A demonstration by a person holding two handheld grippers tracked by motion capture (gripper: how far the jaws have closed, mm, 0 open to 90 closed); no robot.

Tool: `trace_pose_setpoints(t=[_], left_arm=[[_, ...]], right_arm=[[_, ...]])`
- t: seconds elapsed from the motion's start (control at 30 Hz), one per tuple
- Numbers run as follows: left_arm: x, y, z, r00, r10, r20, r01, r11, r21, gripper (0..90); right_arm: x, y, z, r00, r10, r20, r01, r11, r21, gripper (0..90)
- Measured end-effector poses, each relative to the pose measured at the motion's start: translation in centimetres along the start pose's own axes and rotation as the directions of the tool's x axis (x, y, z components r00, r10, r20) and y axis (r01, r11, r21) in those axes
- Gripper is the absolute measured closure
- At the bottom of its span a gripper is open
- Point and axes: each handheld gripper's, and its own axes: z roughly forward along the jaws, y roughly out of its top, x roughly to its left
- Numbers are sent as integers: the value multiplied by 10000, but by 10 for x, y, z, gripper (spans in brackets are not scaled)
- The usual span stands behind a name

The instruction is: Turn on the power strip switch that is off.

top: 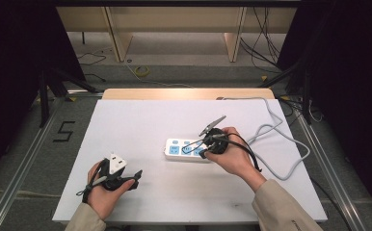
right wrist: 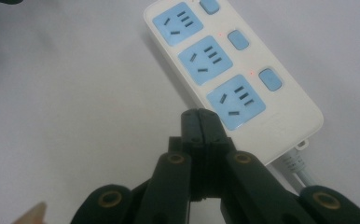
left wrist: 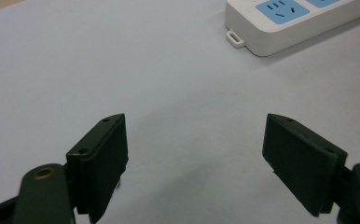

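No readable brand on the white power strip, just three blue socket faces, each with a rounded blue switch beside it, smooth plastic. It lies mid-desk, grey cable looping off to the right. The right claw is pinched shut on nothing, tips just beside the nearest socket. The left claw gapes wide, empty, well short of the strip's end.
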Motion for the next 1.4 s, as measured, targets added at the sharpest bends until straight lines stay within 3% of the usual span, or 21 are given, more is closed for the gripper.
trace_pose_setpoints(t=[1.4], left_arm=[[0,0,0,10000,4,7,-3,10000,-45,224]], right_arm=[[-4,32,7,9999,-101,79,96,9983,567,900]])
